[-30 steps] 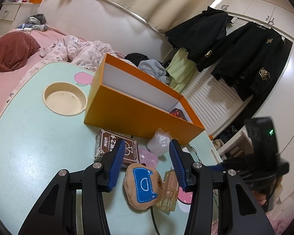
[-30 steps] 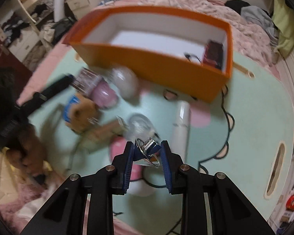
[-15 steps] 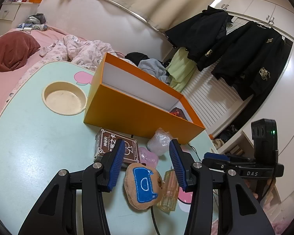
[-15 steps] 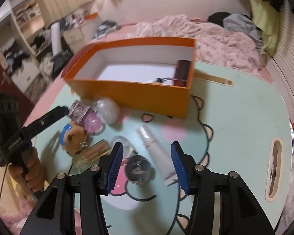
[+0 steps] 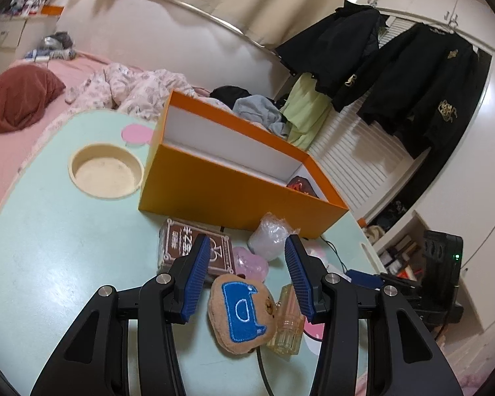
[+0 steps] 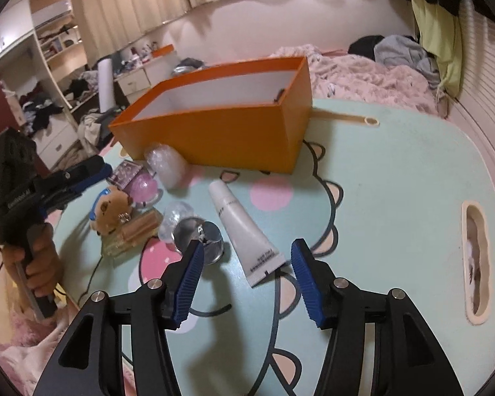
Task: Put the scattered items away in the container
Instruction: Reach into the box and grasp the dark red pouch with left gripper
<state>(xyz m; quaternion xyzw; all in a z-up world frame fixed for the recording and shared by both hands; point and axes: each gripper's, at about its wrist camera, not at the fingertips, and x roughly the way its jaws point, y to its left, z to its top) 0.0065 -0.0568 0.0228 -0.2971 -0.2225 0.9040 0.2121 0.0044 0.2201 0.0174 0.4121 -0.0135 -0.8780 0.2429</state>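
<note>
The right claw (image 6: 246, 279) is hovering over the pale green counter (image 6: 396, 198), its blue jaws opening and gripping nothing. The crimped end of a white tube (image 6: 244, 234) is lying just ahead of it between the two pads, on the counter. Just beyond the claw's left pad, a small silver metal piece (image 6: 203, 236) is sitting beside a crumpled clear wrapper (image 6: 178, 214). Farther ahead and slightly left, the orange box (image 6: 221, 132) is standing open, white inside, with something dark at its far right end.

The left claw (image 5: 247, 275) is hanging partly open and empty, a hand (image 6: 38, 264) gripping its handle. Directly between its jaws and a little below, a brown plush pouch with a blue patch (image 5: 242, 313) is resting on the counter, touching a small amber glass bottle (image 5: 287, 321) next to the right pad. Just ahead of the claw are lying a brown patterned card box (image 5: 194, 247), a pink translucent lump (image 5: 250, 262) and a bubble-wrapped bundle (image 5: 269, 236), the bundle just in front of the orange box's near wall.
</note>
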